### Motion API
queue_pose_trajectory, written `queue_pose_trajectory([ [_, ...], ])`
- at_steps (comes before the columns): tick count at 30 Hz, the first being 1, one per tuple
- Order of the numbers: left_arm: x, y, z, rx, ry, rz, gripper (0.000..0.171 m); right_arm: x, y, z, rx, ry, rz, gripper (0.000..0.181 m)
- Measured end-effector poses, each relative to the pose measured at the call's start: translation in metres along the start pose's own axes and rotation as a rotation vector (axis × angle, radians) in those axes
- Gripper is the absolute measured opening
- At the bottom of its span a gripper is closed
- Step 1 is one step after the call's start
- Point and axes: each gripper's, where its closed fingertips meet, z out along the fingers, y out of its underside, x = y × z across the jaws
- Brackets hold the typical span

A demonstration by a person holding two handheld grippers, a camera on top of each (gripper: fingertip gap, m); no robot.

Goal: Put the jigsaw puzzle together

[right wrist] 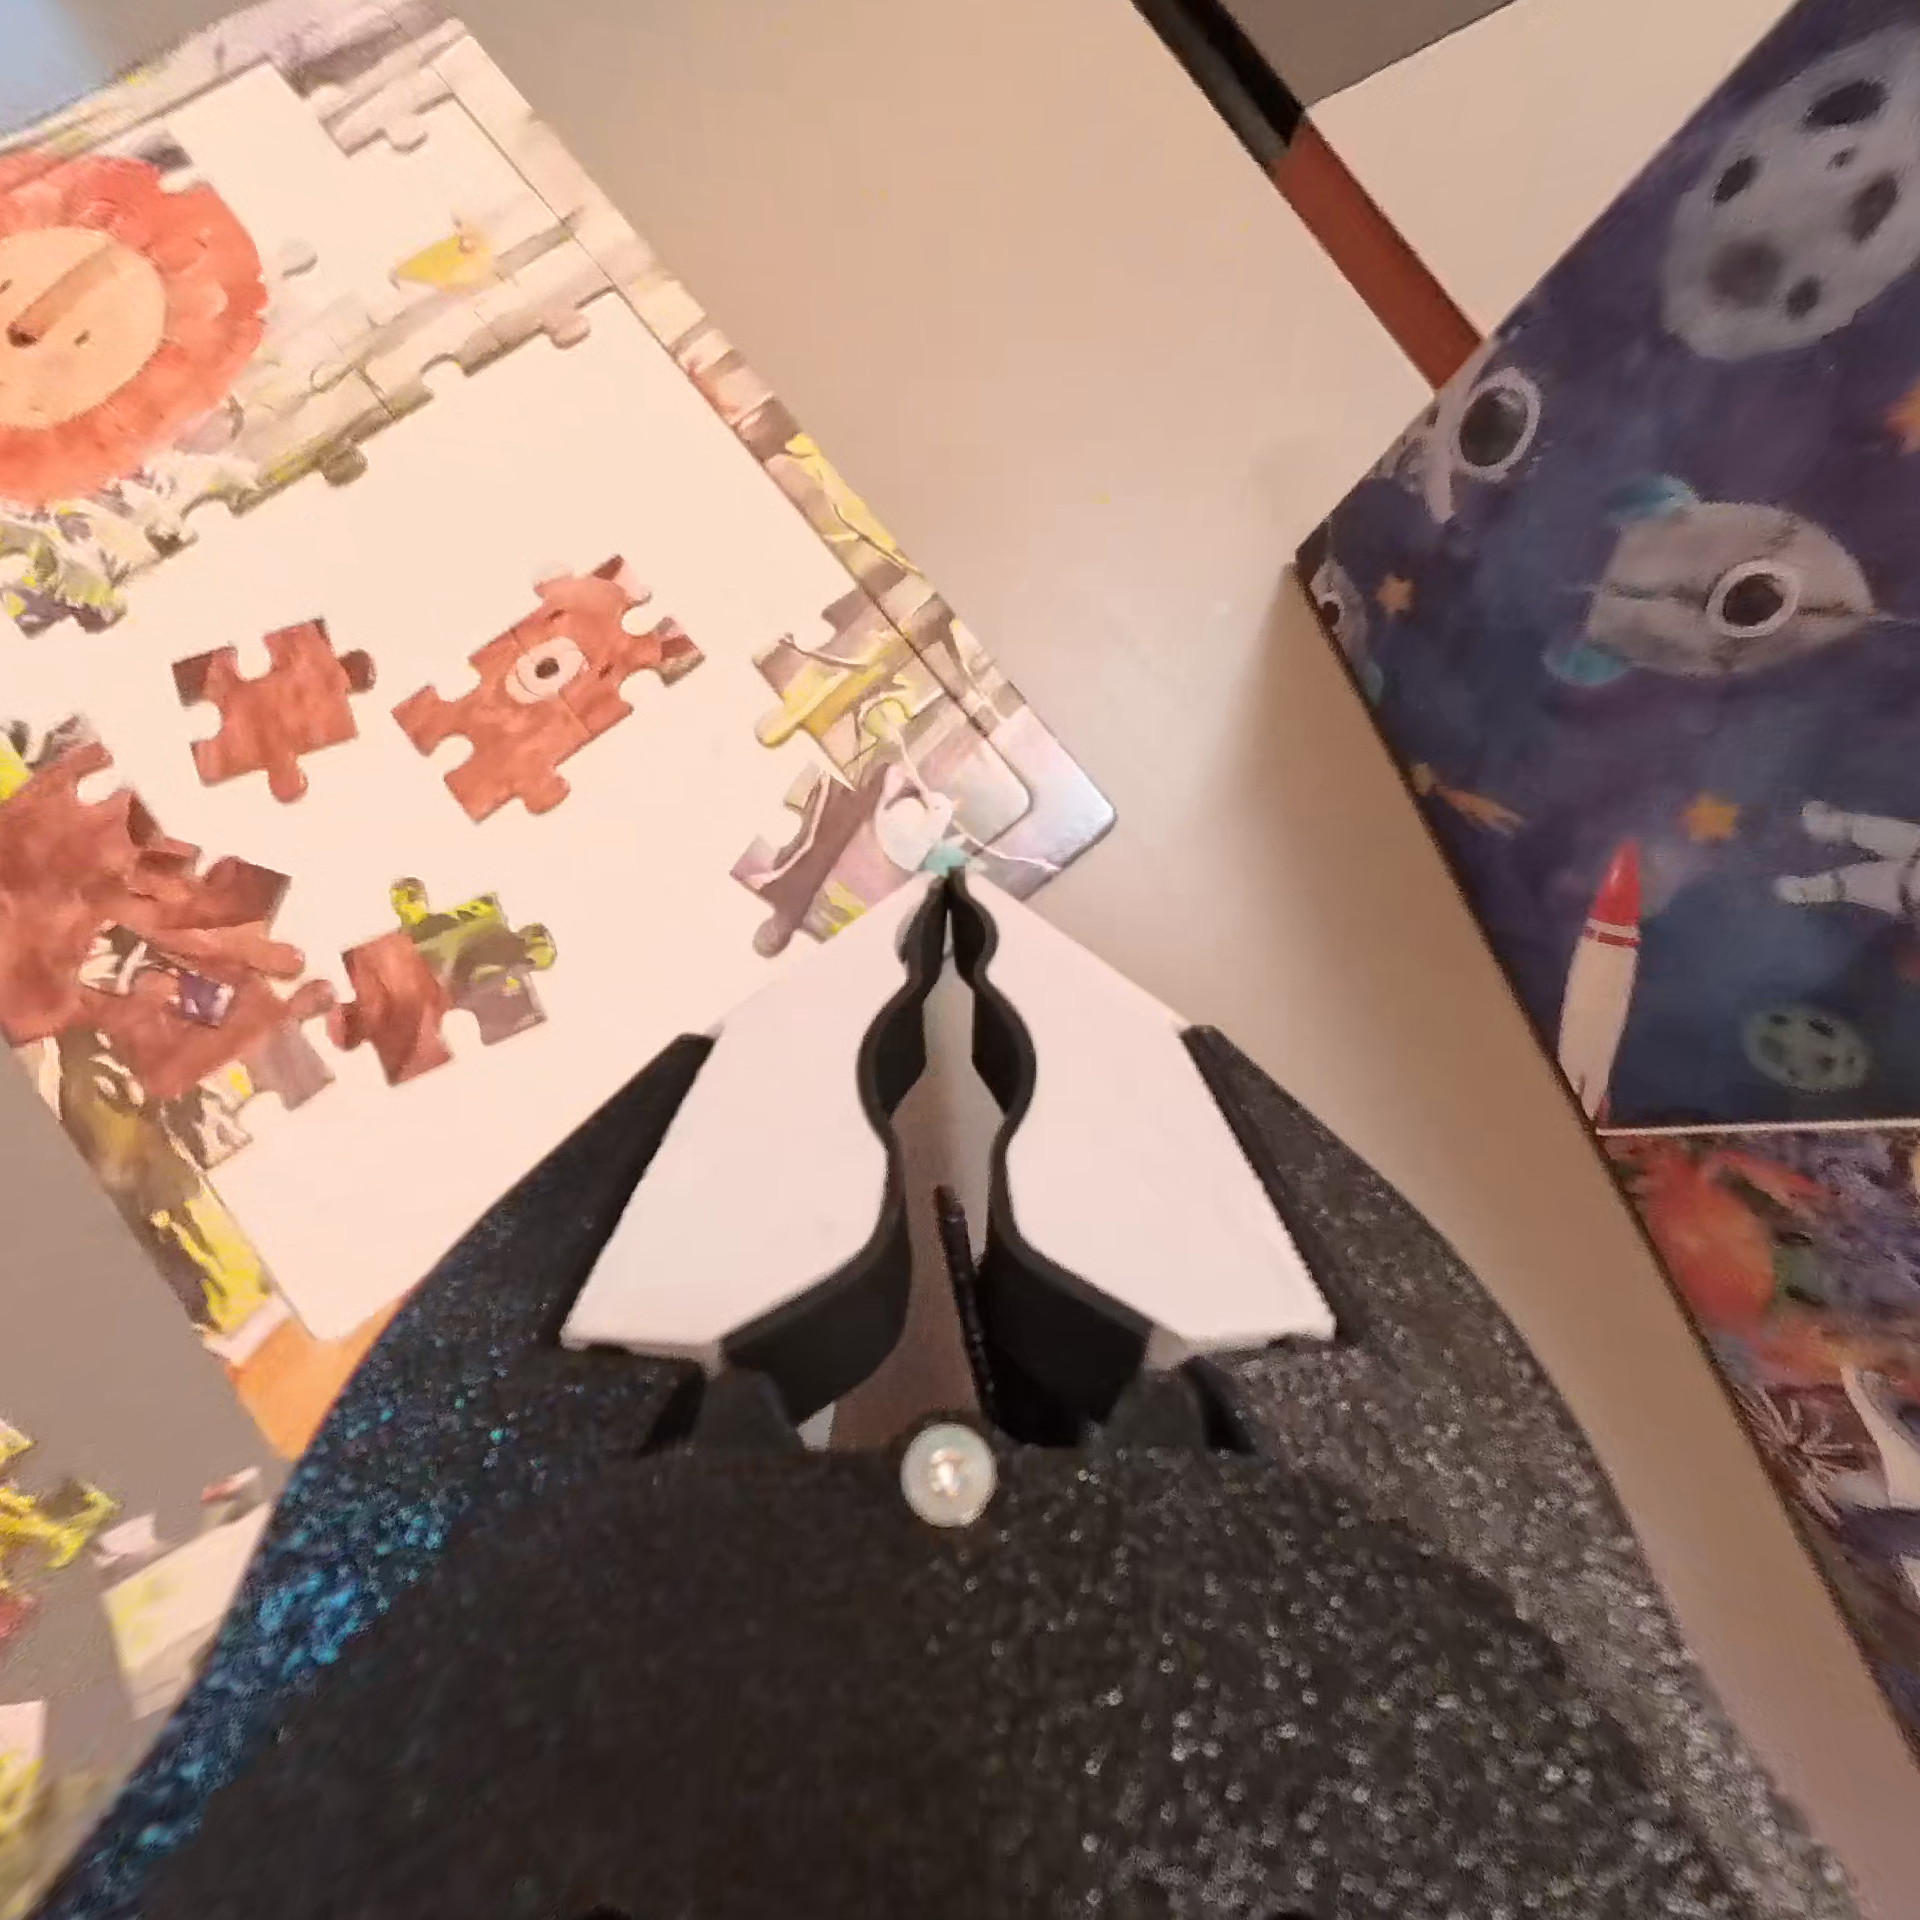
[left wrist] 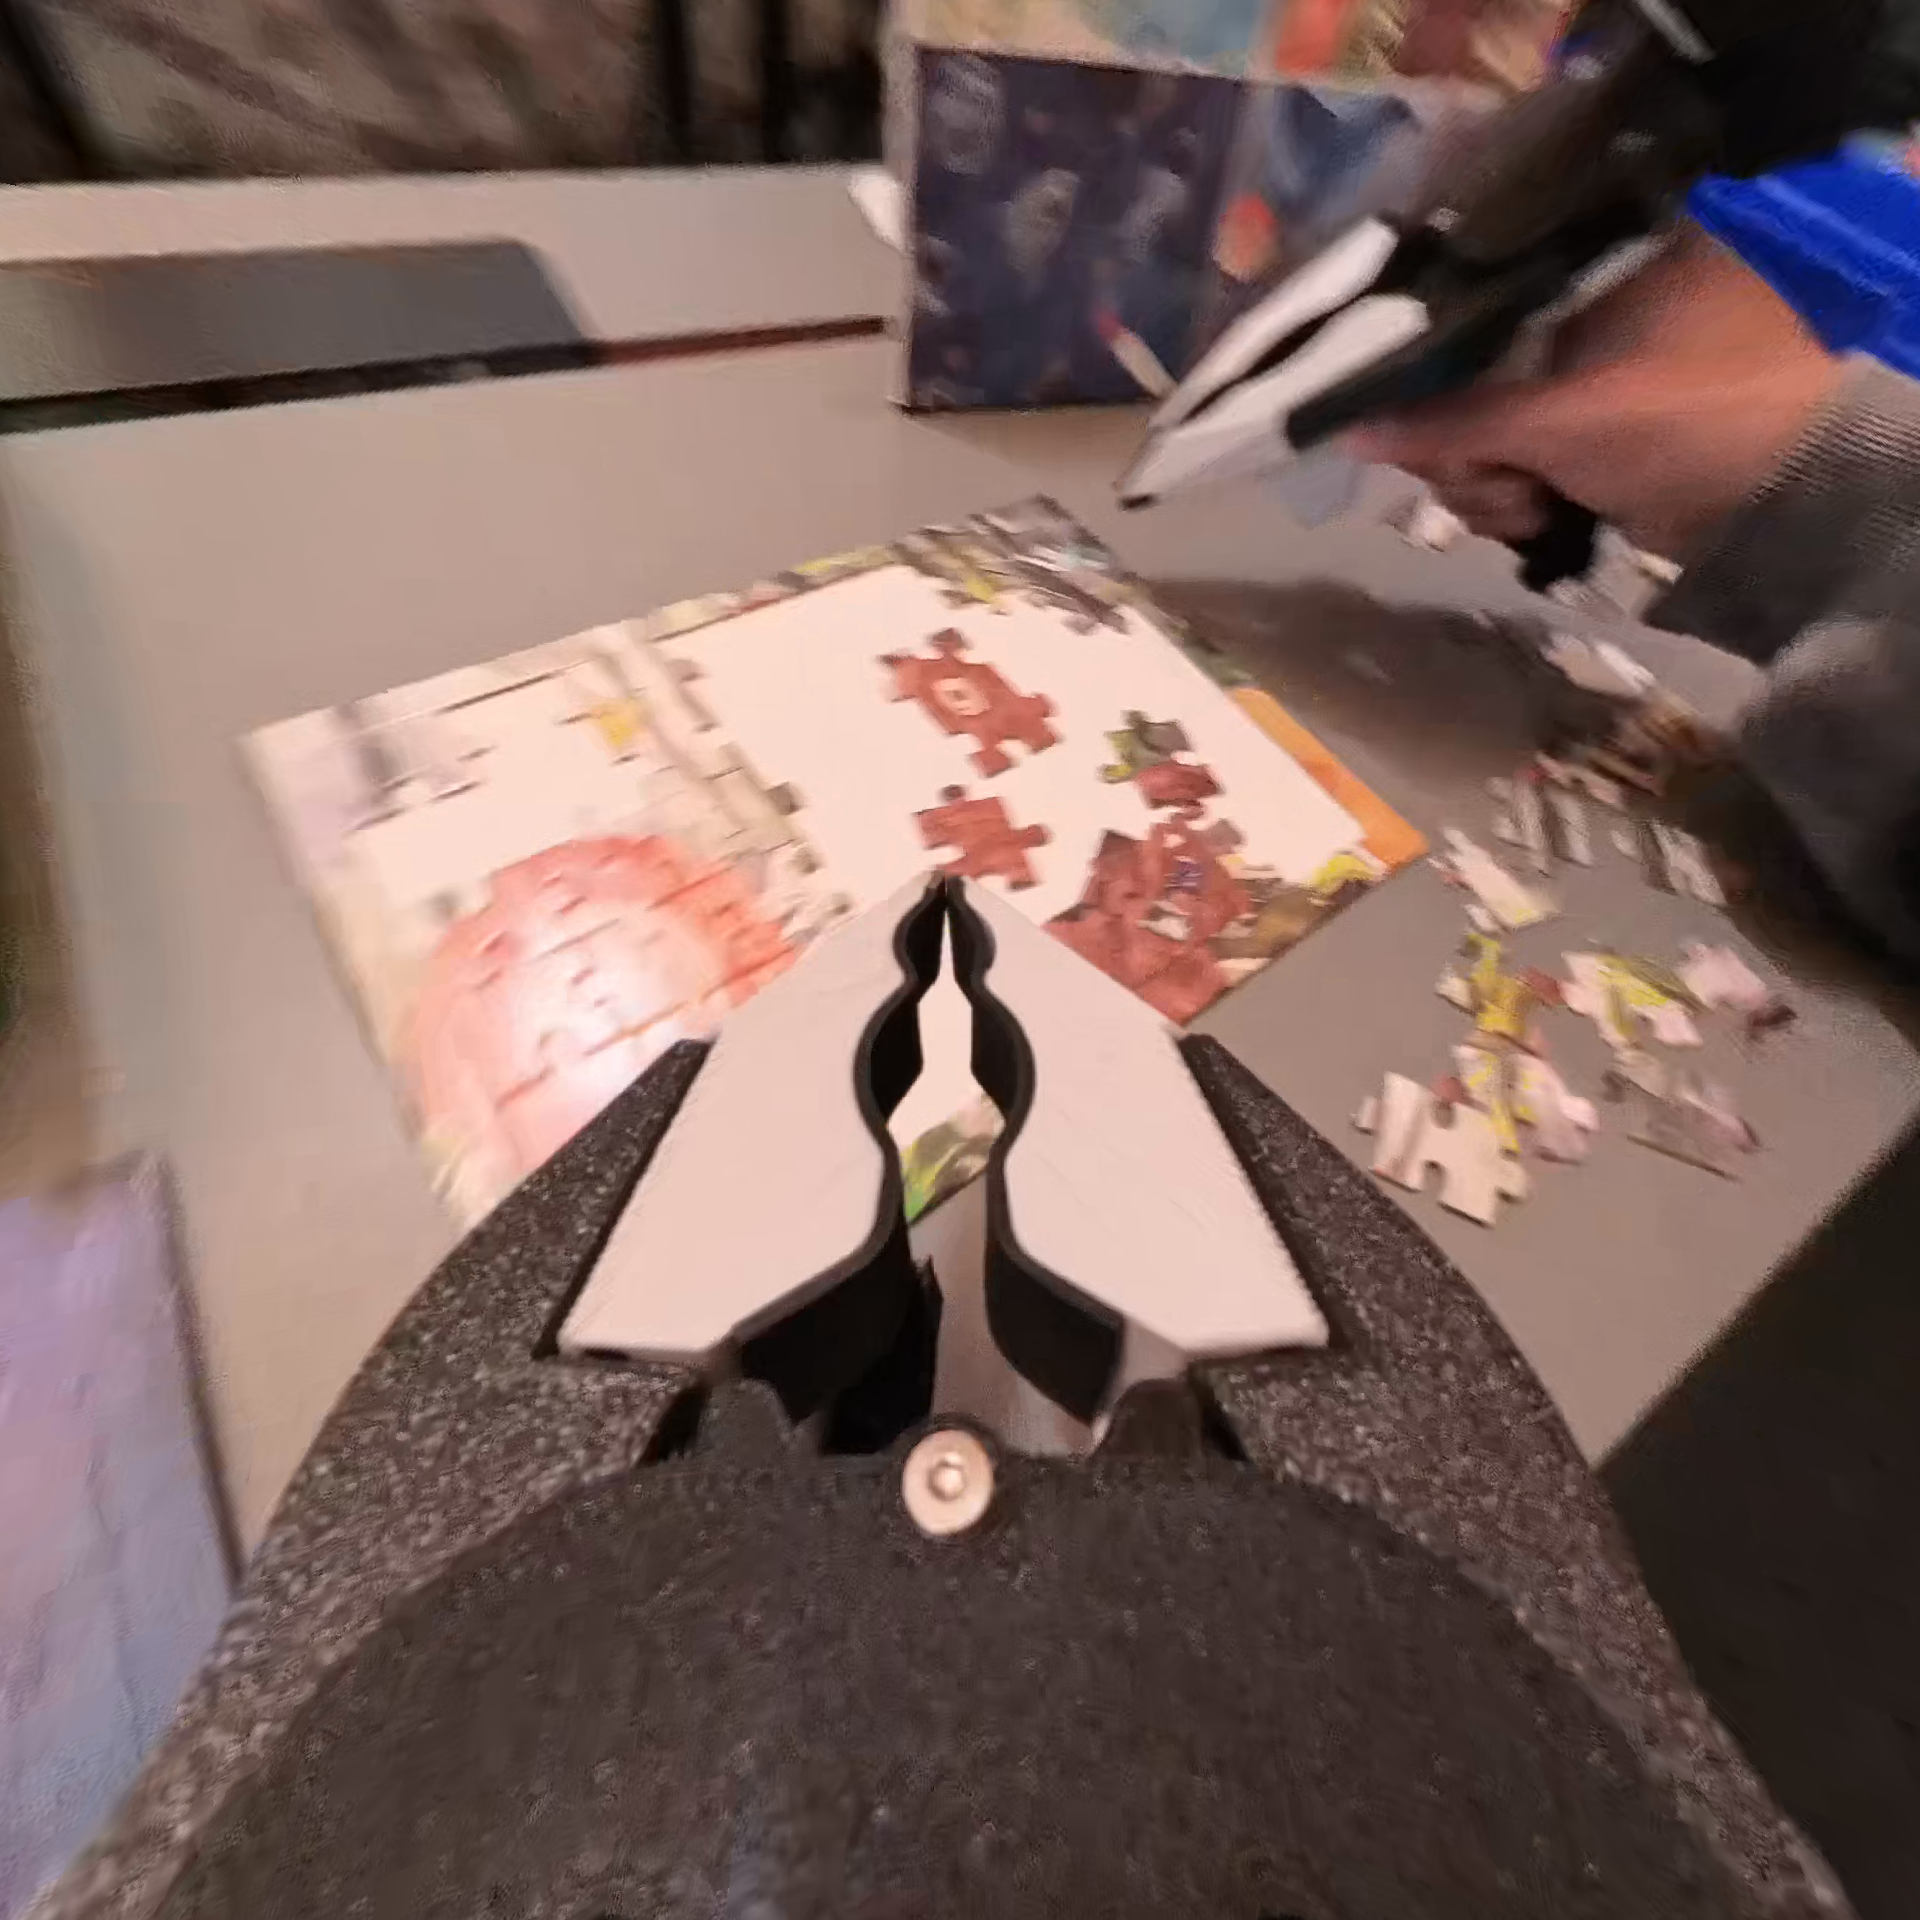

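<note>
The puzzle lies flat on the grey desk, a thin card sheet with a white bare middle. A round orange lion with a fuzzy mane is done at one end. Knobby brown pieces sit on the white part: a joined pair with an eye, a single brown piece, and a brown and green piece. A bigger brown patch is joined at the edge. Grey and yellow pieces fill the corner. Loose pieces lie in a messy heap on the desk beside the puzzle, some white side up. The left gripper hangs over the puzzle near the single brown piece; its white fingers with wavy black pads are together at the tips and hold nothing. The right gripper is over the grey corner, fingers together at the tips too, and empty. In the left view a hand holds it up above the desk. A dark blue box with painted moons and a rocket stands near that corner. The left view is blurry.
</note>
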Motion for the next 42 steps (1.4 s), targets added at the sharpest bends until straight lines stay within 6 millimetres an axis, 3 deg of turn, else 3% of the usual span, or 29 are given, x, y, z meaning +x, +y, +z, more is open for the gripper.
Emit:
queue_pose_trajectory([
  [3, 0.025, -0.019, 0.043, -0.180, 0.173, 0.113, 0.004, -0.004, -0.006, 0.001, 0.137, -0.030, 0.024, 0.000],
  [6, 0.043, -0.030, 0.105, -0.328, 0.307, 0.197, 0.013, -0.011, -0.006, 0.001, 0.140, -0.057, -0.024, 0.000],
  [8, 0.039, -0.031, 0.143, -0.414, 0.282, 0.281, 0.013, -0.009, -0.003, 0.007, 0.100, -0.032, -0.036, 0.000],
  [11, 0.034, -0.029, 0.172, -0.461, 0.252, 0.340, 0.013, -0.016, 0.002, 0.015, 0.077, -0.040, -0.059, 0.000],
  [16, 0.052, -0.029, 0.183, -0.368, 0.260, 0.281, 0.007, -0.014, 0.008, 0.019, 0.037, -0.038, -0.078, 0.000],
  [18, 0.052, -0.027, 0.185, -0.354, 0.214, 0.310, 0.000, -0.014, 0.009, 0.019, 0.043, -0.053, -0.052, 0.000],
  [29, 0.058, -0.021, 0.186, -0.367, 0.187, 0.415, 0.000, -0.014, 0.012, 0.017, 0.028, -0.039, -0.007, 0.000],
  [33, 0.055, -0.009, 0.191, -0.399, 0.172, 0.430, 0.000, -0.015, 0.012, 0.017, 0.024, -0.032, -0.014, 0.000],
  [42, 0.048, -0.013, 0.197, -0.370, 0.148, 0.386, 0.000, -0.020, 0.014, 0.017, 0.011, -0.054, -0.002, 0.000],
])
